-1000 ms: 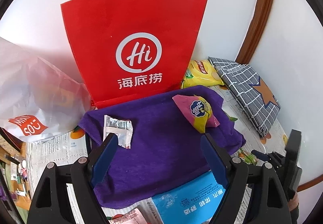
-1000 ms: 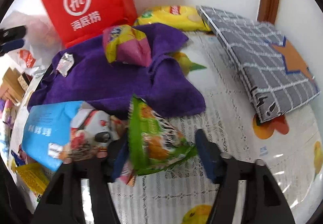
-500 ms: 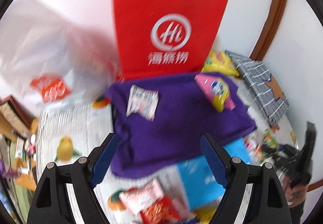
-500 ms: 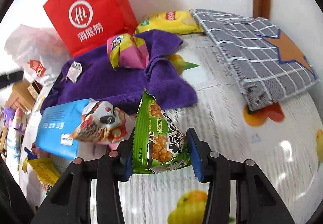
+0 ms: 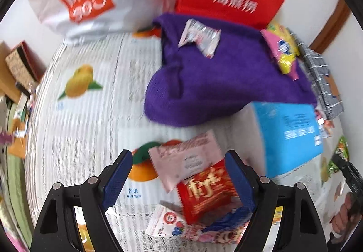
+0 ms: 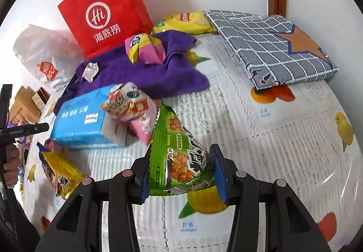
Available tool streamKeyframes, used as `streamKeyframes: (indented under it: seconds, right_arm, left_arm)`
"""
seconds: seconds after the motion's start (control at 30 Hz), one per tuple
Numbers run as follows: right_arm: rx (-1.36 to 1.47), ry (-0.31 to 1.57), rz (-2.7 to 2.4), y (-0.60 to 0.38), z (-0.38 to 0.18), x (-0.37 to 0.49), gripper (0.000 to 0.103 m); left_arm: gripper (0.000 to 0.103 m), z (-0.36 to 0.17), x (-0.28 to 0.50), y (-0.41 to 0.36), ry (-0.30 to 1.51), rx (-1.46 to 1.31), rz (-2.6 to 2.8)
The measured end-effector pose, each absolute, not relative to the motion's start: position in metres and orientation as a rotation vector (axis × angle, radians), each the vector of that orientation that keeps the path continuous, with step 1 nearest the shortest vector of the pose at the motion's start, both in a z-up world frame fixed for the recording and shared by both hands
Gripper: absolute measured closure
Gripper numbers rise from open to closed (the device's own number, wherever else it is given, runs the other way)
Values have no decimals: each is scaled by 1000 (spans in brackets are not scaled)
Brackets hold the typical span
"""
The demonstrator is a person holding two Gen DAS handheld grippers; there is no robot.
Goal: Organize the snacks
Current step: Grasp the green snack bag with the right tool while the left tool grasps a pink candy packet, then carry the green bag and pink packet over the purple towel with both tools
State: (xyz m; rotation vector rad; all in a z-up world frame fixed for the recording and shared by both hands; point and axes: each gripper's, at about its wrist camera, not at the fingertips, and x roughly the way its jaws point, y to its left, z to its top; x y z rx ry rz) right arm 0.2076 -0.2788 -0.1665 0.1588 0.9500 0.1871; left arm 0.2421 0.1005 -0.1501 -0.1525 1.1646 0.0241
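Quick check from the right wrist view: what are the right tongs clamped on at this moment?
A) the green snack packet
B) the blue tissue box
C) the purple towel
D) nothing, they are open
A: the right tongs press from both sides on the green snack packet, held off the tablecloth; the blue tissue box and purple towel lie farther back.

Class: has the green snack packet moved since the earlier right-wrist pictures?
Yes. The green packet, held in the right gripper, has lifted off the tablecloth, away from the purple towel.

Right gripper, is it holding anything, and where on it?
Yes: the right gripper pinches the green snack packet across its lower half, one pad on each side.
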Motion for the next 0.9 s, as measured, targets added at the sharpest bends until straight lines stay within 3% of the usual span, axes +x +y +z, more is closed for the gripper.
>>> streamKeyframes:
  seconds: [0.33,0.4,0.5,0.57,0.63,0.9]
  right_arm:
    - [151,938,187,-272,-165,210,57]
    - [146,931,195,-269,-164,211,57]
    - [140,929,201,-267,-164,212,57]
    - [139,934,205,-265,-166,213,57]
    - [140,940,206,-264,-169,214,57]
    - [138,918,215,-261,-160,205,57]
  left_arm:
    - [23,-188,256,86,1212,-109,45]
    - [28,-189,256,79,1195,-68,46]
    - [51,-186,253,77,1163,-63,42]
    - [73,-183,252,78,1158,-83,21]
    - [80,-180,249,81,1158,-107,1]
    - [82,-164,234,92,1126,-145,-19]
